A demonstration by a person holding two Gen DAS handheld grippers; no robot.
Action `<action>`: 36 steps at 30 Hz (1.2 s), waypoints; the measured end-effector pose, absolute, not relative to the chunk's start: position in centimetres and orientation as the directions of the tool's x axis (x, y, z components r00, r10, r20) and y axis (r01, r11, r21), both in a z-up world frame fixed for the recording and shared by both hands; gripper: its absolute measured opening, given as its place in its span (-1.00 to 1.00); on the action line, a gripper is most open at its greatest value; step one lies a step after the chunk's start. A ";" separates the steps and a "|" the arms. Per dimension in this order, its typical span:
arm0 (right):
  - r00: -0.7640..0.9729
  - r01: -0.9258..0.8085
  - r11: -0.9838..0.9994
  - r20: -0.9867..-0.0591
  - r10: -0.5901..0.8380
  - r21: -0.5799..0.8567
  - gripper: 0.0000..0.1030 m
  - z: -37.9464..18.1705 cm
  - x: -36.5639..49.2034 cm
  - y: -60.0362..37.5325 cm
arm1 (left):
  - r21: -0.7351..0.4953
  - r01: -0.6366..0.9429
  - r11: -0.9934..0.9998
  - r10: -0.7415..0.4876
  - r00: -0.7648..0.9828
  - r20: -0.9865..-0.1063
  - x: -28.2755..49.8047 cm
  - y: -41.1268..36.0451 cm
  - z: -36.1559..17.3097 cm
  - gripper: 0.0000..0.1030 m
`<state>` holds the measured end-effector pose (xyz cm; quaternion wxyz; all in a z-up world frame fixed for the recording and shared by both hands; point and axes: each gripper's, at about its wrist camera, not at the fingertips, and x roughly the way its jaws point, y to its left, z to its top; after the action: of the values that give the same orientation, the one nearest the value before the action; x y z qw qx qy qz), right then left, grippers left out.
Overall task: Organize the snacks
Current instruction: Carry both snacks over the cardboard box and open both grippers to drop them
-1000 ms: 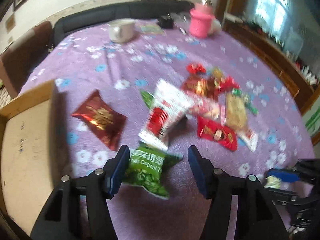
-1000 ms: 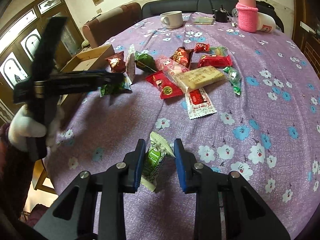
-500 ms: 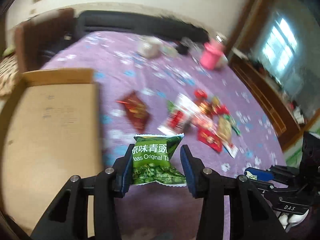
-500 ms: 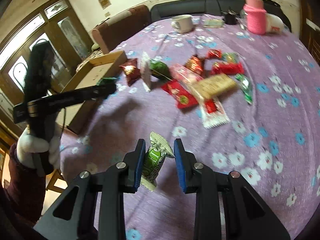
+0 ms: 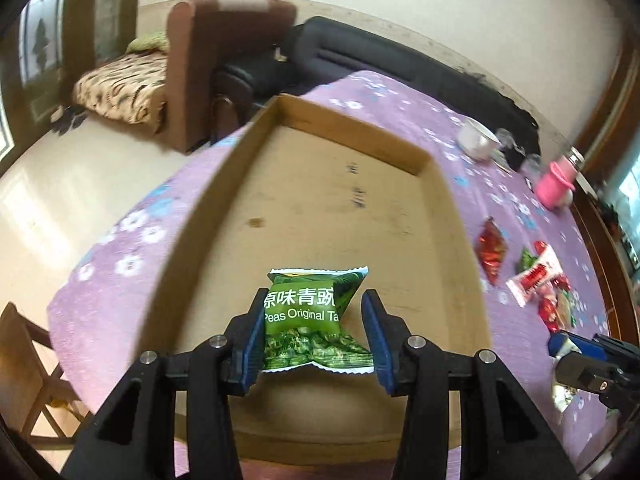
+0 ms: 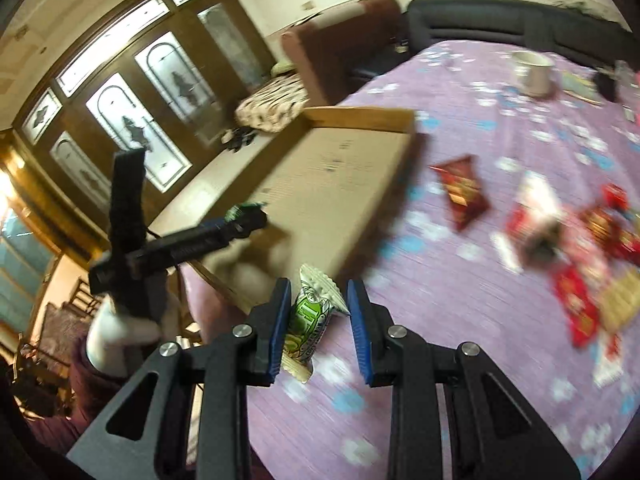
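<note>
White mug (image 6: pixel 534 73), pink bottle (image 5: pixel 556 183) at far table edge; brown armchair (image 5: pixel 208 64) beyond.

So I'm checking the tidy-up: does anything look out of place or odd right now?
Nothing damaged or spilled. The cardboard box holds no snacks yet; the left claw holds the green pea packet over it. Loose snack packets lie scattered on the purple tablecloth.

Brown armchair (image 5: pixel 200 80), black sofa (image 5: pixel 400 68) — pale walls, arched glass doors (image 6: pixel 132 132).
</note>
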<state>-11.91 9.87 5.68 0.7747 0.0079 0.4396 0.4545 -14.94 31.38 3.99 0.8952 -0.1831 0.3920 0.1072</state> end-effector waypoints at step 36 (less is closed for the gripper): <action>-0.012 -0.746 0.535 -0.812 0.583 0.395 0.25 0.8 -16.8 19.8 | -0.424 -0.333 0.843 0.009 0.795 -0.607 -18.4 32.8 6.5 0.16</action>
<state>-16.81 19.81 0.79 0.6987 -0.0771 0.5286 0.4759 -18.36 32.77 6.48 0.9097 -0.2644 0.3063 0.0937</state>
